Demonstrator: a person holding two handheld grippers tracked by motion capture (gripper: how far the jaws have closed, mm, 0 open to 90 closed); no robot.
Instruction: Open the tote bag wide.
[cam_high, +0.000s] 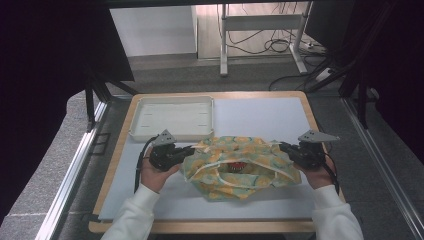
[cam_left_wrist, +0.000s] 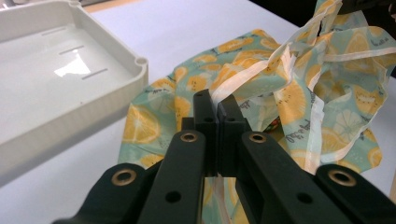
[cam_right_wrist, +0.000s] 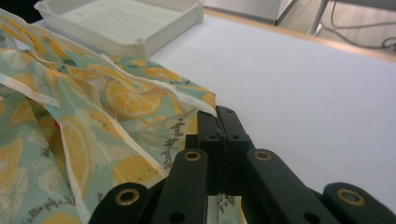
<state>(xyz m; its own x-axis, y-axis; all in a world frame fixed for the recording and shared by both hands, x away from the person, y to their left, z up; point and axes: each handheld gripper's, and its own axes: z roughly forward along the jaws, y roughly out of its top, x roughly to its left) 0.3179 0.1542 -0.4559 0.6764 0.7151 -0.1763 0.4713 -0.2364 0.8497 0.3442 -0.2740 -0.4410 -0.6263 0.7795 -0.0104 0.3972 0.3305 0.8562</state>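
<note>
Lemon-print cloth bag (cam_high: 239, 167) on the white mat (cam_high: 260, 117), near-centre, mouth pulled open, something red (cam_high: 236, 167) visible inside. Left gripper (cam_high: 189, 150) clamped tight on the bag's left edge, pinching a white tape (cam_left_wrist: 247, 74) between closed jaws. Right gripper (cam_high: 283, 147) clamped likewise on the right edge, fabric hem (cam_right_wrist: 187, 100) nipped at the jaw tips. White tray (cam_high: 172, 118) just beyond the bag, far-left, nearly touching the cloth.
</note>
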